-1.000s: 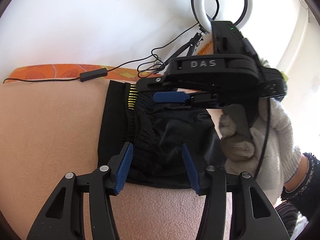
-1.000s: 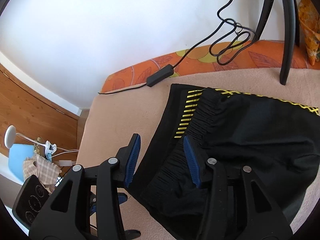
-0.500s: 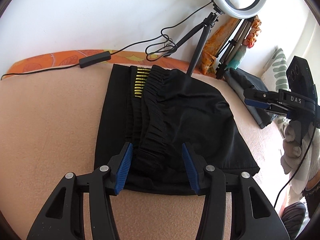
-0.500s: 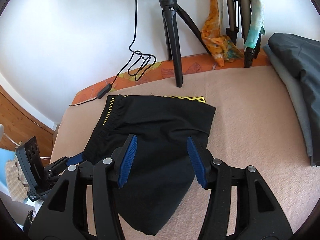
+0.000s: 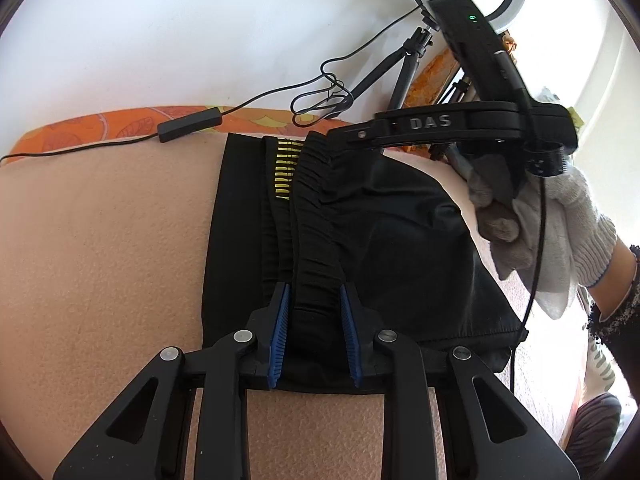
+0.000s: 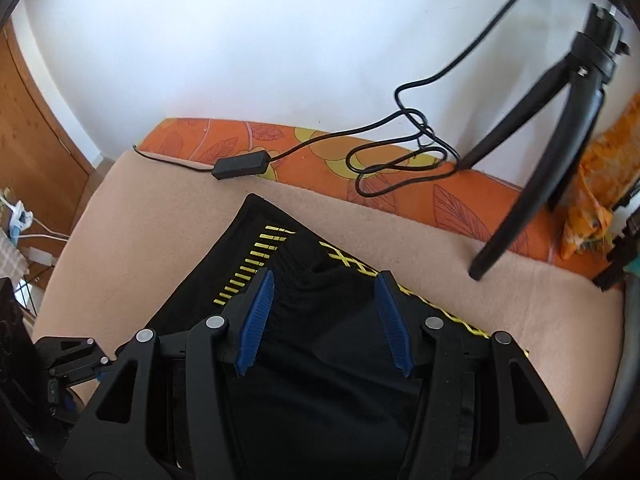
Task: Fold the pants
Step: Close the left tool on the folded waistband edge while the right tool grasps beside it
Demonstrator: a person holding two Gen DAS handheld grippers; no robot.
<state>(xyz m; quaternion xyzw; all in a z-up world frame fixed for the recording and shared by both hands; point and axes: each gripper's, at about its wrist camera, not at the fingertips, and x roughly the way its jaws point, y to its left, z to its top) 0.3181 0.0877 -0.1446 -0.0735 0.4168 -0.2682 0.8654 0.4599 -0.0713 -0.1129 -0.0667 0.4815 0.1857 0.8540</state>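
The black pants (image 5: 384,240) lie folded on the beige blanket (image 5: 104,248), their gathered elastic waistband (image 5: 316,280) running straight out between the blue pads (image 5: 279,332) of the left gripper (image 5: 314,336), whose jaws have just been closing and now pinch that band from both sides. The right gripper (image 6: 326,320) hangs over the far waistband corner (the one edged with yellow dashes (image 6: 248,272)), its jaws about half open, with black cloth below them and nothing visibly gripped.
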